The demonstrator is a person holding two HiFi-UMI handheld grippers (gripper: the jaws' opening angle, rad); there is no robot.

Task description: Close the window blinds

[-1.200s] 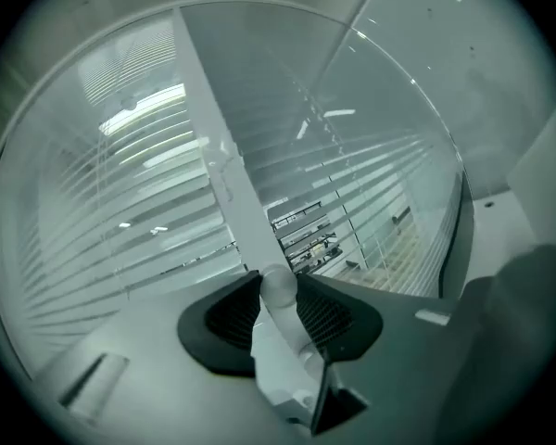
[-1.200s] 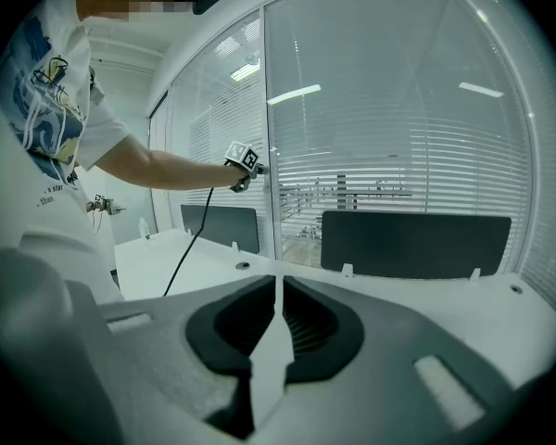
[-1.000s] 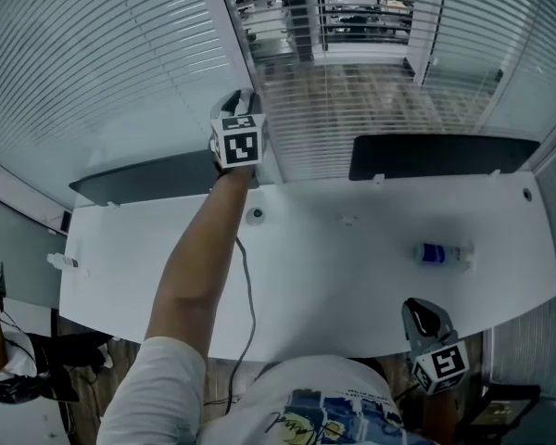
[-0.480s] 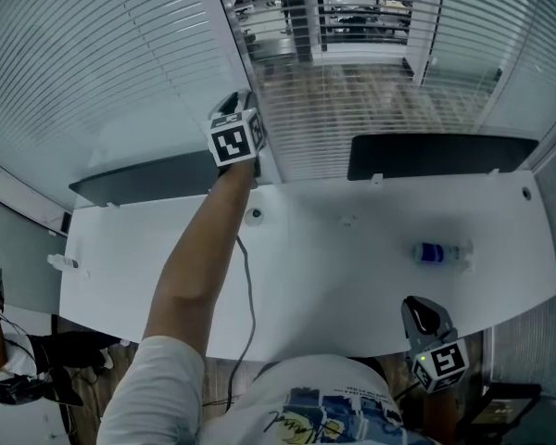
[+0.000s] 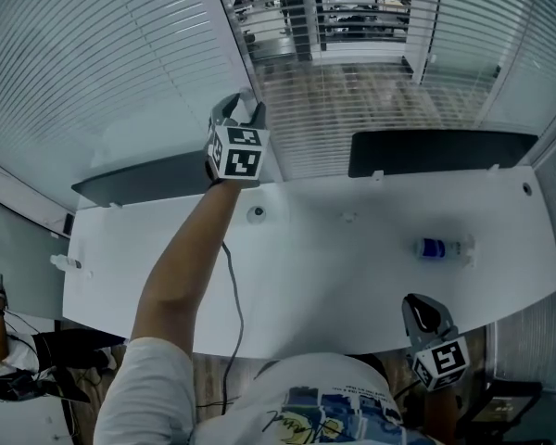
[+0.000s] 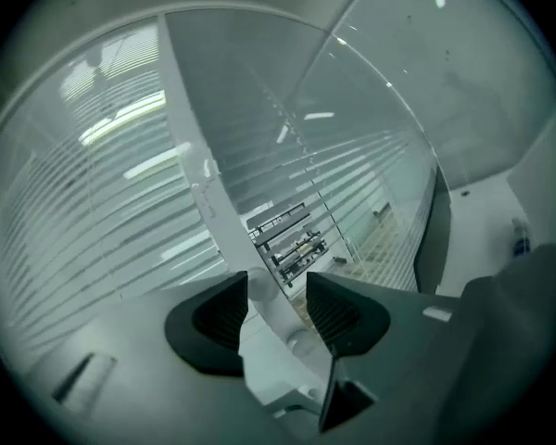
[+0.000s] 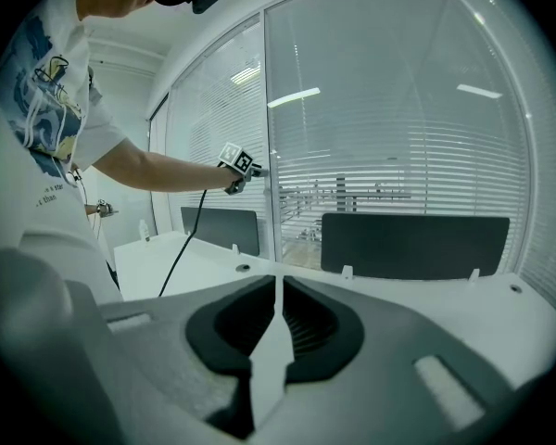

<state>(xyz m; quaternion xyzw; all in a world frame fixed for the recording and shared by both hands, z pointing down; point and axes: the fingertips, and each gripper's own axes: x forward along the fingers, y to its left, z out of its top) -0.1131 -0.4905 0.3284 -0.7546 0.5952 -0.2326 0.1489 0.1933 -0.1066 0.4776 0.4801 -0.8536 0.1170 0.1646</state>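
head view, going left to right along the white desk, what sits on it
small white item -> round grommet -> blue-labelled bottle -> small hole near the right corner

White blinds (image 5: 93, 72) lowered, centre slats open.

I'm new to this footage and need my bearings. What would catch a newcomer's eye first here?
The left gripper is raised to the white post between the window panes. Its jaws have just been opening, with a small round knob between them, not pressed. Right of it, the middle blinds have open slats you can see through, while the left blinds look closed. A bottle lies on the white desk, right side.
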